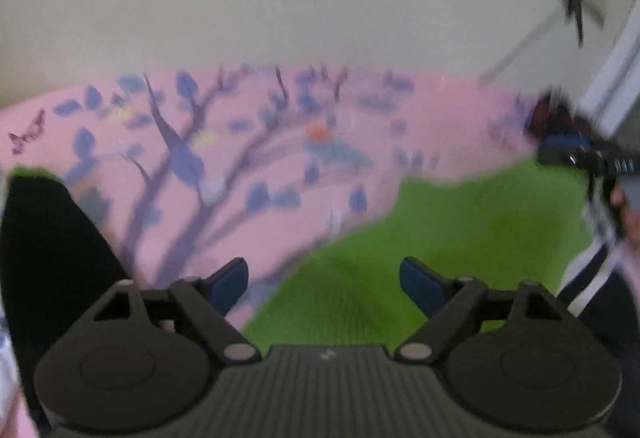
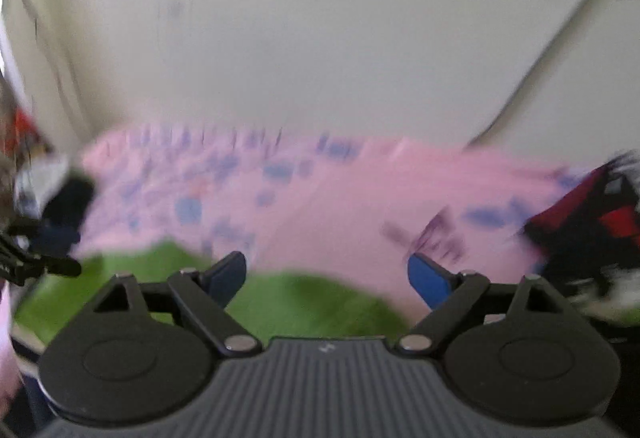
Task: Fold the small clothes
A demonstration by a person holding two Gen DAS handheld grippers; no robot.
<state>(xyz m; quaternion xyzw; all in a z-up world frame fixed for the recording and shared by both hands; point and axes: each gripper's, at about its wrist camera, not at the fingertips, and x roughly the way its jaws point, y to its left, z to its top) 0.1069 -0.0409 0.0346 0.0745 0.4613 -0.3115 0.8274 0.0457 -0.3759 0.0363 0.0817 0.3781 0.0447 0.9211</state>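
A bright green garment point(image 1: 440, 238) lies on a pink sheet point(image 1: 248, 142) printed with blue leaves and branches. In the left wrist view my left gripper point(image 1: 323, 280) is open above the green cloth's left edge, nothing between its blue pads. The right gripper's body point(image 1: 580, 158) shows at the far right of that view. In the right wrist view the same green garment point(image 2: 288, 298) lies just below the right gripper point(image 2: 326, 274), which stands open and empty above the cloth's far edge. Both views are blurred.
A black garment point(image 1: 44, 258) lies at the left of the left wrist view. A dark red and black pile of clothes point(image 2: 592, 222) sits at the right. A pale wall point(image 2: 320, 38) rises behind the pink sheet point(image 2: 360, 198). A dark striped sleeve point(image 1: 592, 278) shows at right.
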